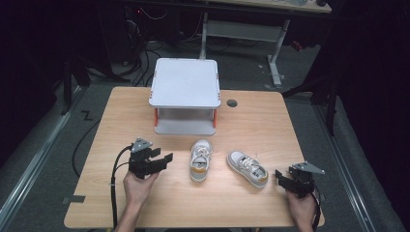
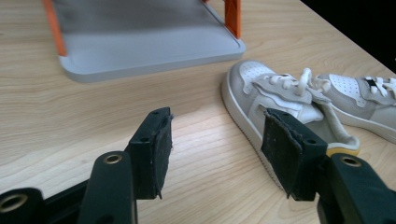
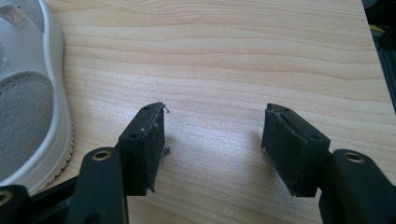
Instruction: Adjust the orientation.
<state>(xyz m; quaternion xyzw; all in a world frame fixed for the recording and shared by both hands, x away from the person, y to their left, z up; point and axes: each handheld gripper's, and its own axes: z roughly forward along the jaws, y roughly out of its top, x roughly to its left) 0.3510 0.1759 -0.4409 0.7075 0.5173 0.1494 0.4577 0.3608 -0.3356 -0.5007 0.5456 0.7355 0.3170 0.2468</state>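
Two small white sneakers lie on a light wooden table [image 1: 145, 203], and we see them from above between two hand-held grippers. The left sneaker [image 1: 200, 160] points its toe toward the far edge, its tan heel toward the person. The right sneaker [image 1: 247, 168] lies aslant, its toe toward the left sneaker and its tan heel toward the near right corner; the two are near one another but apart. Behind them, at the middle of the far half of the table, stands a grey two-level rack [image 1: 185, 94] with orange posts.

The left gripper [image 1: 162, 158], held in the person's left hand [image 1: 138, 186], hovers to the left of the left sneaker. In the left gripper view we find its jaws spread wide with only bare wood between them; the left sneaker lies just beyond the right-hand jaw, with the rack's lower shelf farther off.

The right gripper [image 1: 280, 176], held in the right hand [image 1: 302, 205], sits just beside the heel of the right sneaker. In the right gripper view its jaws likewise stand wide apart over bare tabletop, and the sneaker's side fills the left margin, apart from the jaws.
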